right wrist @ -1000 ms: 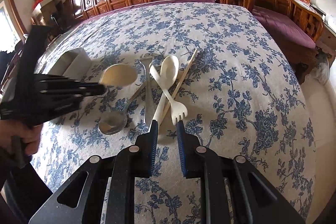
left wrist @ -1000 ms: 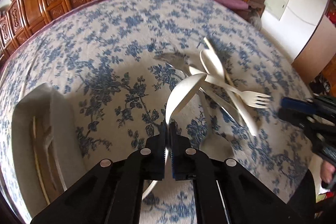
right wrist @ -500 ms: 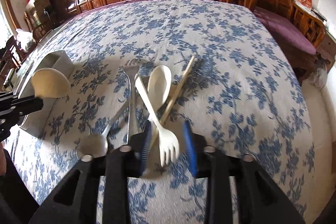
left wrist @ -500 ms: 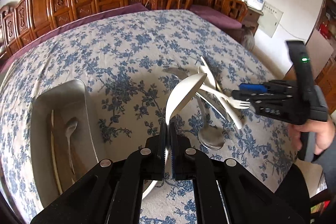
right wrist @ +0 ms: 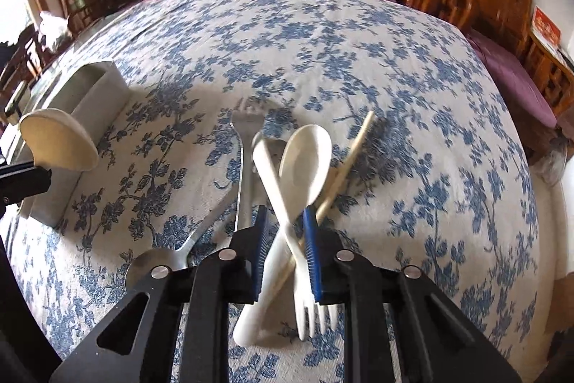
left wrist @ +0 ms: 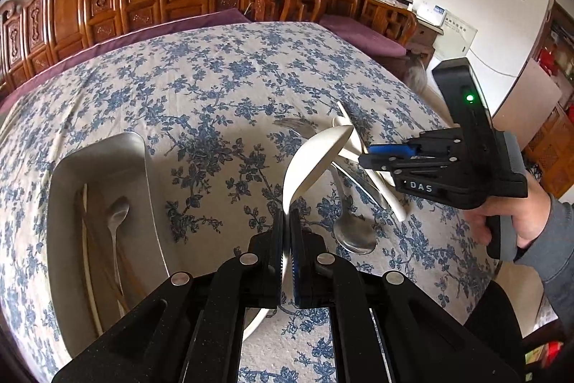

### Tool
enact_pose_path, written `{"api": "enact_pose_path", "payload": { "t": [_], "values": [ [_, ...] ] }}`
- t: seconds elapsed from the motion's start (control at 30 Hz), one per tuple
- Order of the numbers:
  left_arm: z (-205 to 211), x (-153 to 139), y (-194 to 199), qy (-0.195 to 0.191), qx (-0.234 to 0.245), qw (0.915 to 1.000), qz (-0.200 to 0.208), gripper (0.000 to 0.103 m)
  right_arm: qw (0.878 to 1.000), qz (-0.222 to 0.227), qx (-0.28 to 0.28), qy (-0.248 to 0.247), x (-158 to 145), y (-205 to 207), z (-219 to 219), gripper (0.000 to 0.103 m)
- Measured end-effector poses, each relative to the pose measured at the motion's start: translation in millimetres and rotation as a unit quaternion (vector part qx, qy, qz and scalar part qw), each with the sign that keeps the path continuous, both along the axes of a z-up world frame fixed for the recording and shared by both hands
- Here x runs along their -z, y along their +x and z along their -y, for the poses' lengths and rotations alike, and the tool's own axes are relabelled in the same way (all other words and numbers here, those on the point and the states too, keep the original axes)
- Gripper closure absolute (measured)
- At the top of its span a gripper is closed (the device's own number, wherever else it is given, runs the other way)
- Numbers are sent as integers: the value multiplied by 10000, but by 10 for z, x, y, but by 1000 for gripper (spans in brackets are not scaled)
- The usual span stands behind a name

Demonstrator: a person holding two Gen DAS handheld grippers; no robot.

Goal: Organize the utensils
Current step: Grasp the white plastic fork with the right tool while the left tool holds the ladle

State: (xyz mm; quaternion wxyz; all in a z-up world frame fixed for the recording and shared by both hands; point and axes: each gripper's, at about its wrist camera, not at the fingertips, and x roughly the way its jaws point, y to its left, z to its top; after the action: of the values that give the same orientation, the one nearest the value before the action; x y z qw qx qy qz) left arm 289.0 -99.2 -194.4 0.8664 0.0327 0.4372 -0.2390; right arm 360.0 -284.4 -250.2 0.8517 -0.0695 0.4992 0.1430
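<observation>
While the grey tray (left wrist: 104, 164) at the left waits with a steel teaspoon (left wrist: 115, 228) and chopsticks (left wrist: 94, 239) inside, the left gripper (left wrist: 286, 232) is clamped on a cream spoon (left wrist: 315, 157) above the cloth beside it. Rightward, the right gripper (right wrist: 287, 257) stands apart, straddling the crossed cream fork (right wrist: 287, 221) and spoon (right wrist: 305, 164); closing there could pinch both handles, dragging the chopstick (right wrist: 344, 167) along.

Bare blue-floral tablecloth (right wrist: 358, 60) lies open beyond and right of the crossed pile: white plastic fork (right wrist: 287, 221), white plastic spoon (right wrist: 305, 160), wooden chopstick (right wrist: 351, 153), steel fork (right wrist: 244, 167) (overlapping). The grey rectangular tray (left wrist: 104, 160) blocks the left side.
</observation>
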Motion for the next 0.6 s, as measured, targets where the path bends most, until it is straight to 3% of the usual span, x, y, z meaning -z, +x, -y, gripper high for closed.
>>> {"api": "enact_pose_path", "payload": {
  "t": [0.13, 0.4, 0.6],
  "values": [
    [-34, -18, -2, -44, -11, 10000, 4, 100, 9991, -184, -12, -392, 98, 82, -77, 85],
    [-58, -30, -8, -72, -8, 10000, 10, 100, 9986, -212, -27, -479, 84, 93, -95, 94],
    [-130, -103, -14, -135, -60, 9999, 72, 100, 9994, -8, 124, -338, -137, 7, -19, 98]
  ]
}}
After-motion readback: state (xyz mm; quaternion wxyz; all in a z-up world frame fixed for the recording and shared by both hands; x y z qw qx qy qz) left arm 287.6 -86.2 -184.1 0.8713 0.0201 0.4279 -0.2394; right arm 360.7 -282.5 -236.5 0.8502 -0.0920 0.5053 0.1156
